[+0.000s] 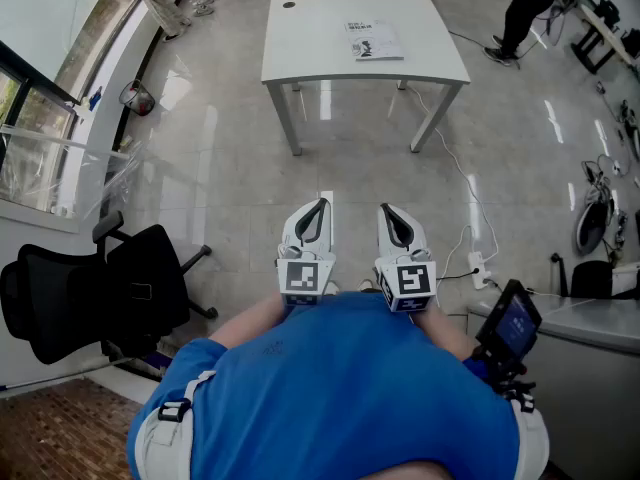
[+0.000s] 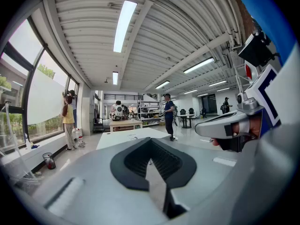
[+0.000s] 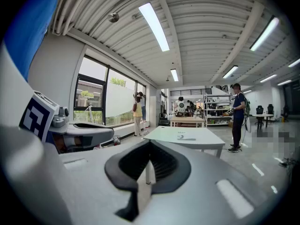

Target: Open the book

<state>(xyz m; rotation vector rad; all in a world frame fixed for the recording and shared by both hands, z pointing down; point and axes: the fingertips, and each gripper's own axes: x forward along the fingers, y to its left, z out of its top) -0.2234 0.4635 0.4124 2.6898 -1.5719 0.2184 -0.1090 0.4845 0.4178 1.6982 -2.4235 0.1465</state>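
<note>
Standing well back from the white rectangular counter (image 1: 300, 63), task not started. Seeing the thin white paperback book with black cover print (image 1: 373, 40) lying flat and closed on the far right part of the counter top, nothing else beside it. Picking up the same book (image 3: 182, 136) in the right gripper view as a thin flat slab.

Holding the left gripper (image 1: 320, 204) and the right gripper (image 1: 386, 208) side by side against the blue shirt (image 1: 340, 398), both aimed at the counter and well apart from the book. Reading the fingers on both as pressed tip to tip with nothing between them; confirmed in both gripper views, with only floor and counter leg showing through the gap behind the tips.

Handling, as a guess:
- Looks light, thin and floppy, with few pages.
- Probably slick on the smooth counter, so likely to slide if nudged sideways.
- Pin it flat near the spine with 1 gripper.
- Slip 1 finger of the other gripper under the free long edge of the cover, then swing the cover over.
- Cannot tell which long edge is the spine; too small from here.
- Risk of catching several pages or creasing the cover.

Needs a walk up to the counter first, then both sets of fingers opened narrowly.
</note>
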